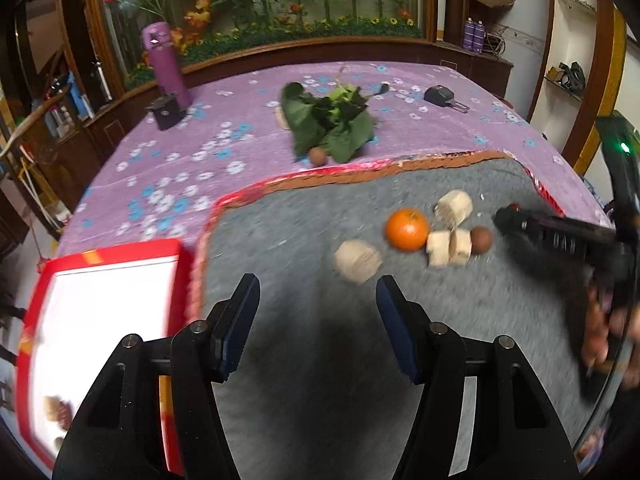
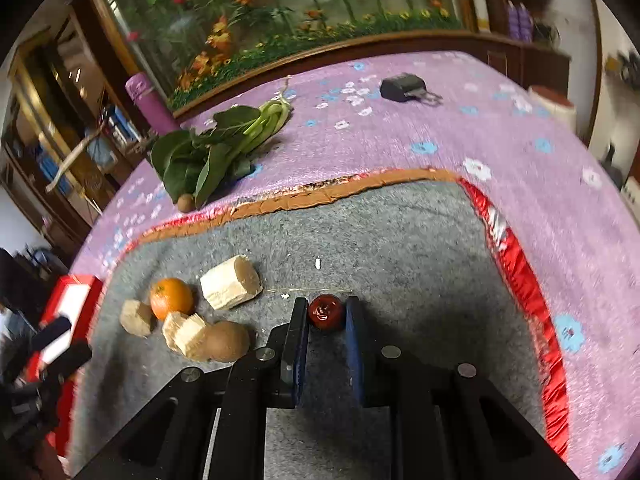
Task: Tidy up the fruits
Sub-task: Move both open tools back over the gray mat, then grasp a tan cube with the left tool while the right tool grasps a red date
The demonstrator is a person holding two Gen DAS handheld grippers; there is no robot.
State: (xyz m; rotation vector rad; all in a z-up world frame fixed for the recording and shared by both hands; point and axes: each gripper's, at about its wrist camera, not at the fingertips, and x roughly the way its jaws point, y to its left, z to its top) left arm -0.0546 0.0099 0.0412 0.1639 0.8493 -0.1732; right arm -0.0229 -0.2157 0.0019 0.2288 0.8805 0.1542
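Red fruit [image 2: 326, 311] between right gripper [image 2: 327, 320] fingers
Jaws nearly closed round it, contact unclear; left gripper [image 1: 318, 300] open, orange [image 1: 407, 229] at one o'clock

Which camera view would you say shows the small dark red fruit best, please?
The right wrist view: the dark red fruit sits sharp and close between the right hand-held gripper fingers. In the left wrist view the fruit cannot be made out; only that gripper shows, blurred.

Bare grey mat [image 1: 304, 240] lay ahead of the wide-open left gripper [image 1: 318, 312]. Beyond crowded a pale chunk [image 1: 357, 266], an orange [image 1: 407, 229] and more chunks [image 1: 448, 247]. The red tray [image 1: 116, 256] flanked its left, the right gripper [image 1: 516, 220] its right.
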